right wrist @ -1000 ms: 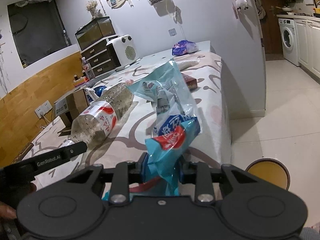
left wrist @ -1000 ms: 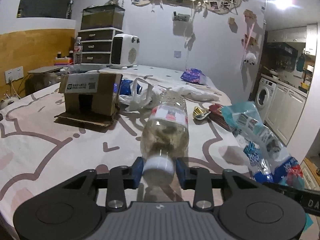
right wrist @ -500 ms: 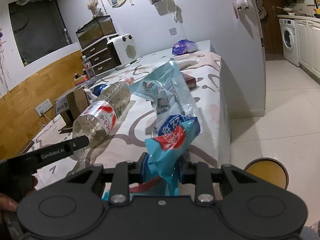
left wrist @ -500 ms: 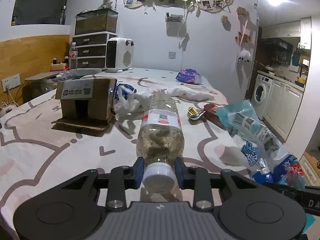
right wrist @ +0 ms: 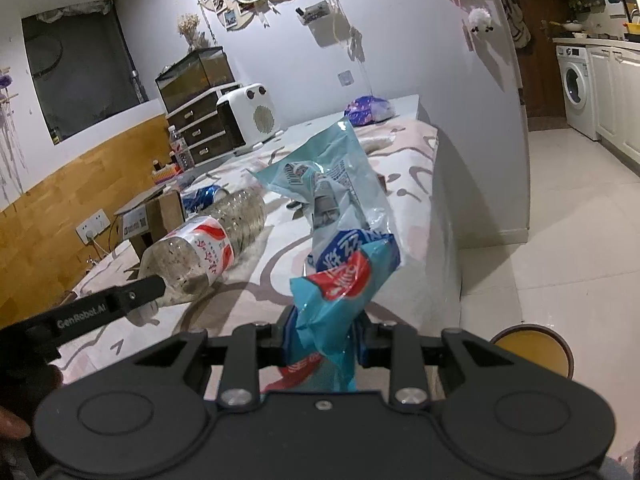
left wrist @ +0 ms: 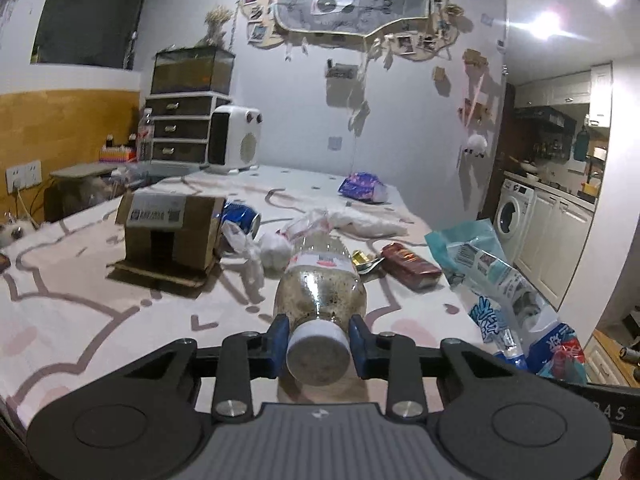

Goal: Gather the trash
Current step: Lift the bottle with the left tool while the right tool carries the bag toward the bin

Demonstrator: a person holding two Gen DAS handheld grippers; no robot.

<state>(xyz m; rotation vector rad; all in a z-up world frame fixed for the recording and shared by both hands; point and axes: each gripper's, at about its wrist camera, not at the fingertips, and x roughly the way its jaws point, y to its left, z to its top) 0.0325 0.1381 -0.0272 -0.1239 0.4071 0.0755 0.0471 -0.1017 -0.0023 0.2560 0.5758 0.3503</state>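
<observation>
Left gripper (left wrist: 318, 346) clamped on bottle (left wrist: 320, 292) cap; right gripper (right wrist: 323, 342) pinching wrapper (right wrist: 340, 240), both lifted off table (left wrist: 120, 312) for binning.

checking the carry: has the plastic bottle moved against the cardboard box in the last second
Yes. In the left wrist view the plastic bottle has swung level, nearer the cardboard box.

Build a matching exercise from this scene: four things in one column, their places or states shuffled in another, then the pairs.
1. bottle
2. blue bag
3. cardboard box
4. blue can

A. lies just right of the box
B. clamped in the right gripper
C. cap clamped in the left gripper
D. stands on the table, left of the bottle

Pairs: 1-C, 2-B, 3-D, 4-A
</observation>
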